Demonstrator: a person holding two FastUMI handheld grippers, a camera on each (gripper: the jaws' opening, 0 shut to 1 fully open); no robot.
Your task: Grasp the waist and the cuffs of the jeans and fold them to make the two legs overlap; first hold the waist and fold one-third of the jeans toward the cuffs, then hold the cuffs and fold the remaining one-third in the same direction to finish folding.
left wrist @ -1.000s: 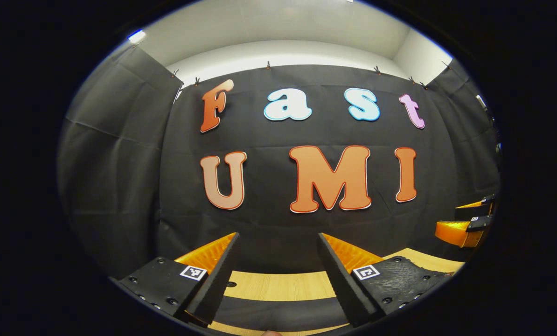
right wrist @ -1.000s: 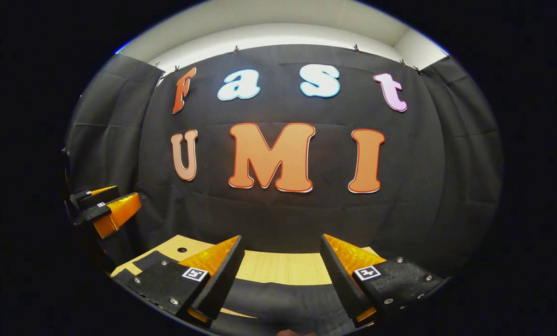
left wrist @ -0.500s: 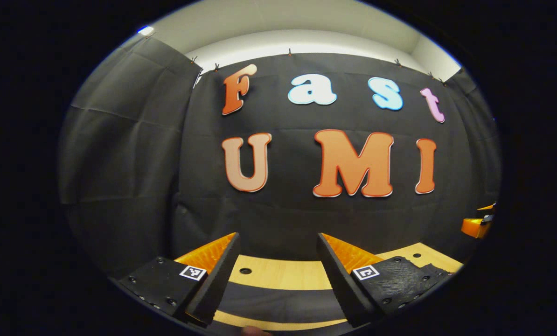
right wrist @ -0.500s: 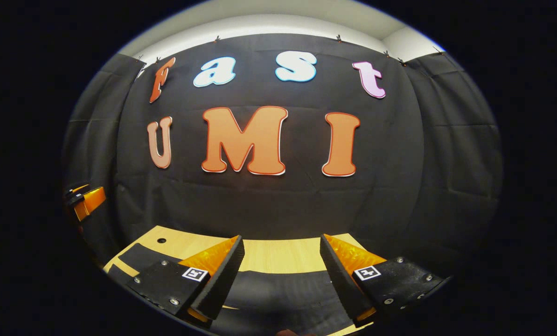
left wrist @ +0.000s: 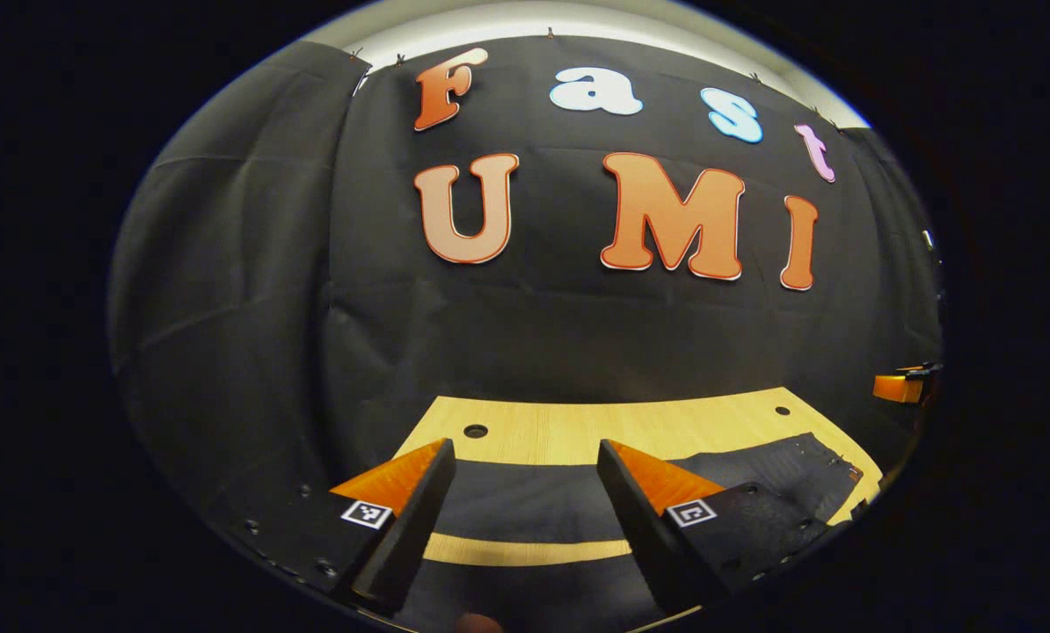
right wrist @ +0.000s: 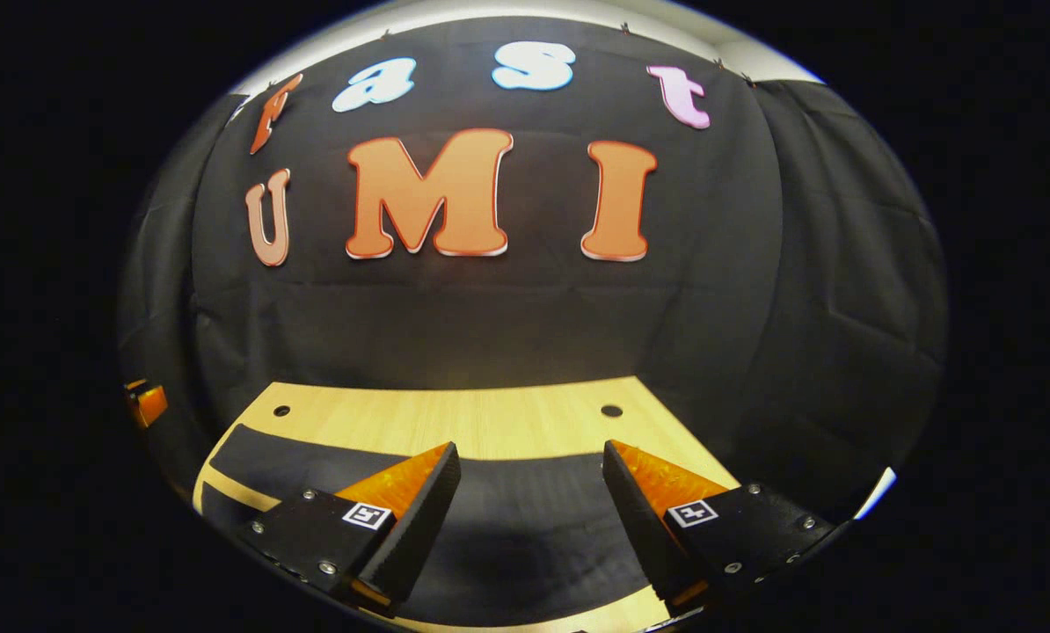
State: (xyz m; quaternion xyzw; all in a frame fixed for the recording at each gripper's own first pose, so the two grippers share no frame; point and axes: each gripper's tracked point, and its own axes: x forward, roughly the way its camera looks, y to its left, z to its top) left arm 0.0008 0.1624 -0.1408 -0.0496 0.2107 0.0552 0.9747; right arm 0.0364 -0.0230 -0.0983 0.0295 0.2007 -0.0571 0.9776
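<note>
Both cameras have tipped down over the last second: the booth wall has slid up toward 12 o'clock and a lot more of the wooden table point(left wrist: 578, 431) shows now, holes and all. So I'd say both hands are dropping toward the jeans point(left wrist: 525, 501) and the first grab hasn't happened yet.

The jeans are dark, lying flat on the table, spreading from between the left gripper point(left wrist: 525, 510) fingers out to about 3 o'clock, where a rougher edge sits, can't tell if that's waist or cuff. In the right gripper view they run from 9 o'clock under the right gripper point(right wrist: 531, 510).

Both grippers have their fingers spread wide with nothing between them.

Writing: just small square black-and-white marker tags on the fingers point(left wrist: 362, 514), nothing readable, and no brand on the jeans that I can make out.
</note>
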